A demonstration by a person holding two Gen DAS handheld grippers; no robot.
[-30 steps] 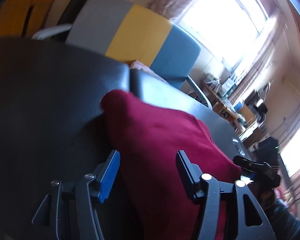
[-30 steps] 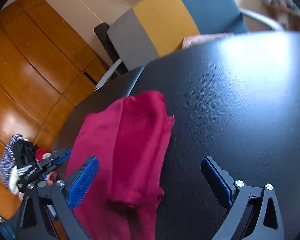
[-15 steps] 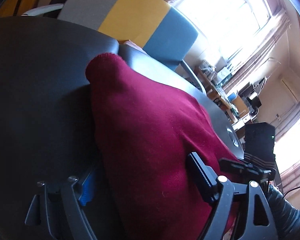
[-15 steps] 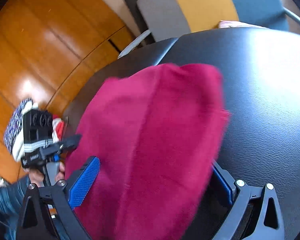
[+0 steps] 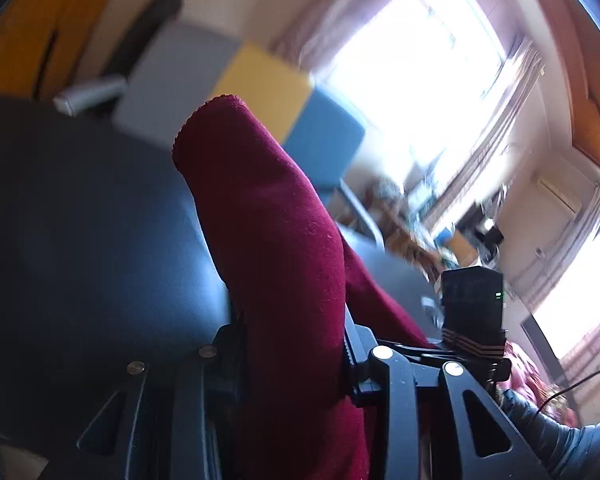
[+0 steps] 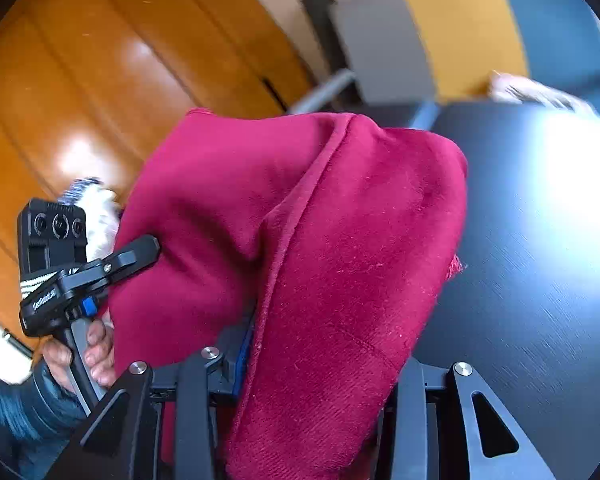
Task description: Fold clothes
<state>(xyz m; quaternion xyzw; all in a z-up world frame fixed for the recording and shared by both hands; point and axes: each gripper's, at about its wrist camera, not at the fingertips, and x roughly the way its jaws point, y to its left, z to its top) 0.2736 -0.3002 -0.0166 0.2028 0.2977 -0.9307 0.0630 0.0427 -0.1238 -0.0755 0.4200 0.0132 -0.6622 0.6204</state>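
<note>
The red garment [image 6: 340,248] hangs bunched between the two grippers above the black table [image 6: 540,280], no longer lying flat. Each tool takes one part of the same edge, presumably so the cloth can be carried over itself as a single fold rather than dragged.

The left gripper [image 5: 292,344] has its jaws closing on a thick roll of the fabric. The cloth fills the whole gap between them, and the free end stands up ahead of the tool like a stiff tube. That suggests a grab through several layers, not a single hem.

The right gripper [image 6: 320,360] is closing too, with the garment bulging up and over its jaws. A blue pad [image 6: 246,344] shows on its left side, pressed against the cloth; the other finger is hidden under the fabric. A seam runs diagonally across the bundle here, so this grip seems to sit near a folded border.

In the right wrist view the left hand [image 6: 88,352] shows around the handle of the other tool, close beside the garment — the two grips sit near each other, which keeps the cloth slack between them.

Behind the table stands a chair [image 6: 440,40] in grey, yellow and blue.
</note>
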